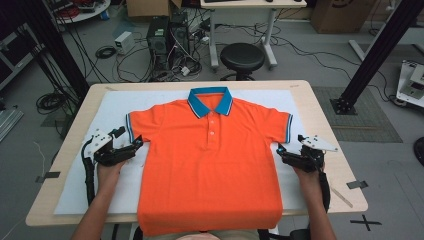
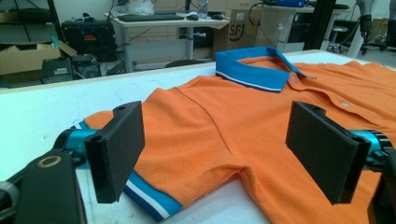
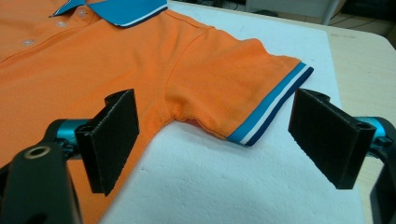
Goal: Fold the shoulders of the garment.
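Orange shirt (image 1: 210, 165) laid flat on the white sheet (image 1: 115, 107) of the surface (image 1: 320, 107), blue collar (image 1: 210, 100) at 12 o'clock, left claw (image 1: 136, 141) held wide open at 9 o'clock by its sleeve, right claw (image 1: 281, 149) held wide open at 3 o'clock, nothing gripped.

We count one orange polo shirt (image 1: 210, 165) with three buttons (image 1: 211, 134) and two sleeves, left (image 1: 137, 127) and right (image 1: 280, 125); one white sheet (image 1: 115, 107); two grippers, left (image 1: 131, 145) and right (image 1: 284, 150).
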`<state>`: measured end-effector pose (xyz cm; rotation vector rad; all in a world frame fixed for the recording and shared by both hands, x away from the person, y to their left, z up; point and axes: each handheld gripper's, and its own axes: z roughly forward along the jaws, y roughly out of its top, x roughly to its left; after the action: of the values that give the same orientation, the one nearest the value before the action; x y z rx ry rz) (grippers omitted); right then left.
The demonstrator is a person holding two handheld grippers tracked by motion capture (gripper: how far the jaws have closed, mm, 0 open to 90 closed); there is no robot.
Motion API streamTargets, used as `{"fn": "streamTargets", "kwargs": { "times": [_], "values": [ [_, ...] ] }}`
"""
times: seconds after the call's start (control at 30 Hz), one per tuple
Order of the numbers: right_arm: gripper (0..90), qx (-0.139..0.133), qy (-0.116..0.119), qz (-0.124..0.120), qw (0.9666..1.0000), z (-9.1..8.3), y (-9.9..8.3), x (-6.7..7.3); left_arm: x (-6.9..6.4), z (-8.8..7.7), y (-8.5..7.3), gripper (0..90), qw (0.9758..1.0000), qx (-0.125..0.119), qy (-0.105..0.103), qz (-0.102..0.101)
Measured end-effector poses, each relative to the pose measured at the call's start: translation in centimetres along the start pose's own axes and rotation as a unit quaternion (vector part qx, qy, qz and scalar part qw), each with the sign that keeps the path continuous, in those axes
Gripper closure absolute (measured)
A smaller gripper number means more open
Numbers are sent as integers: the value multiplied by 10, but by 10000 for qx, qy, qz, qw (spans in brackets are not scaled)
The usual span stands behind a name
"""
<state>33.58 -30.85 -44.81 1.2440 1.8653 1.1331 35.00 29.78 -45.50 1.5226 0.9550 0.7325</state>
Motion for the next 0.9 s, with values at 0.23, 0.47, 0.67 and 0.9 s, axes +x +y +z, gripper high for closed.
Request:
{"fn": "streamTargets", "kwargs": {
  "times": [0.23,0.47,0.67,0.9],
  "values": [
    [163,-42,-24,15,10000,0,0,0,0,0,0,197,10000,19,27,-9],
    [163,-26,-35,14,10000,0,0,0,-1,0,0,197,10000,25,44,21],
    [163,3,-86,-4,10000,0,0,1,0,0,0,197,10000,23,22,-9],
    [164,317,-72,302,9990,5,7,-4,1,2,1,197,9999,90,-4,-46]
  ]
}}
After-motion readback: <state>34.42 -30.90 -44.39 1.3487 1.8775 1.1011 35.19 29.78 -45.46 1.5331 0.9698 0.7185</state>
